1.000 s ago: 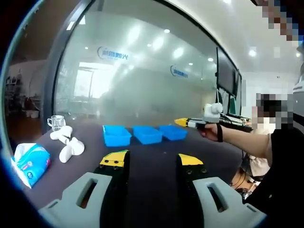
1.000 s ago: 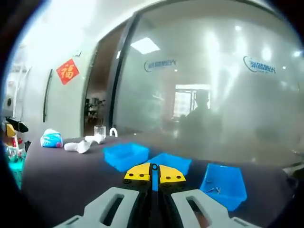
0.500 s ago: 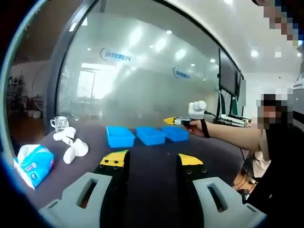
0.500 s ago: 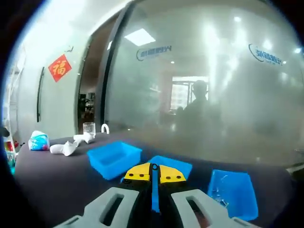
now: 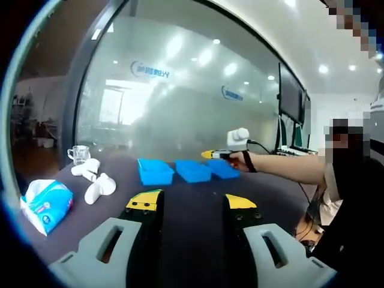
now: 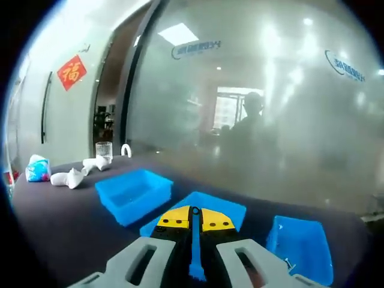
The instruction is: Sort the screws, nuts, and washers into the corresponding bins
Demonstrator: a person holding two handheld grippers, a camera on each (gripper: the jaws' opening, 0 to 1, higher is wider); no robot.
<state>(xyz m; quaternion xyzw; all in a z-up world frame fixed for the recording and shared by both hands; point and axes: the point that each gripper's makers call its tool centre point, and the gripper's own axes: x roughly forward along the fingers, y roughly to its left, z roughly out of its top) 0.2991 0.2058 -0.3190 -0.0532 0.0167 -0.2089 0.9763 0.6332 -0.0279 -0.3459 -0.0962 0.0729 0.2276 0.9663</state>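
Right gripper view: right claw (image 6: pixel 193 219) pressed together above three blue bins (image 6: pixel 133 193); left claw (image 5: pixel 191 203) apart. Tiny, hard, slippery screws likely need fingertip pinches.

The frosted glass wall (image 5: pixel 180 102) carries two blue logo marks with short lettering, one toward its upper left (image 5: pixel 150 71) and one further right (image 5: pixel 233 93); the characters are too blurred to read. In the right gripper view the same two blue marks appear on the glass, one near the upper middle (image 6: pixel 195 48) and one at the upper right (image 6: pixel 345 66), equally unreadable. A red diamond-shaped paper sign (image 6: pixel 69 72) on the white wall beside the door bears one gold Chinese character, which looks like 福.
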